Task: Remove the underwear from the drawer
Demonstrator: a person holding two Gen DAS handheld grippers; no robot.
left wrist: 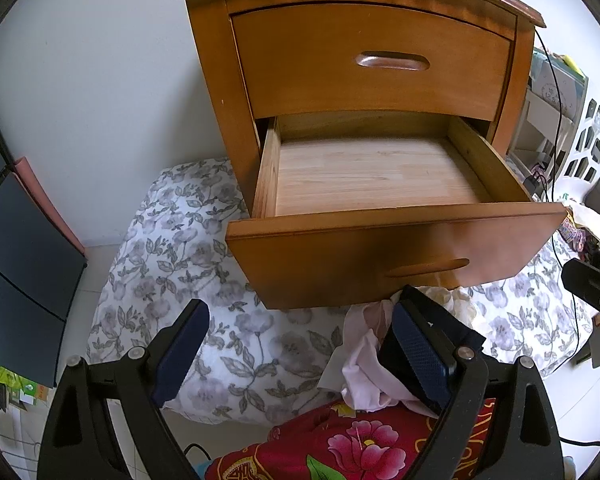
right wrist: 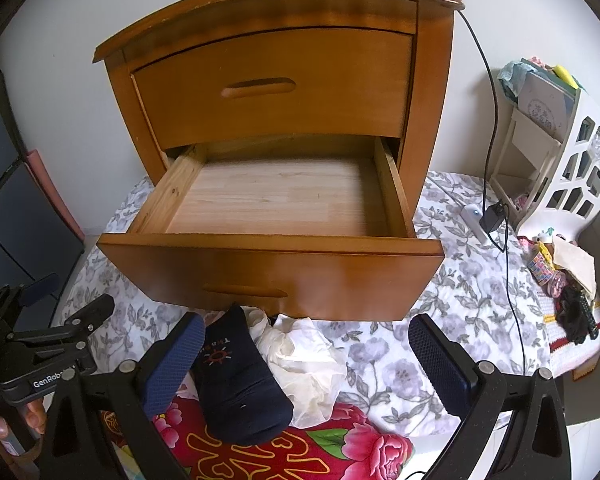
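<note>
While both claws (left wrist: pixel 296 344) (right wrist: pixel 316 356) gape, the drawer (right wrist: pixel 276 200) front hides part of the underwear (right wrist: pixel 240 380).

Each tool (right wrist: pixel 306 364) has black arms, silver screws and blue textured pads (left wrist: pixel 418 354); one reads "GenRob".

"GenRob", cut off, stands on the left gripper (right wrist: pixel 56 380); the dark sock's (right wrist: pixel 236 380) lettering seems unreadable.

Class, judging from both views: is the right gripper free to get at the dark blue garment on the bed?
Probably yes. The right gripper is open, and the dark blue garment lies uncovered beside its left finger, below the drawer front.
</note>
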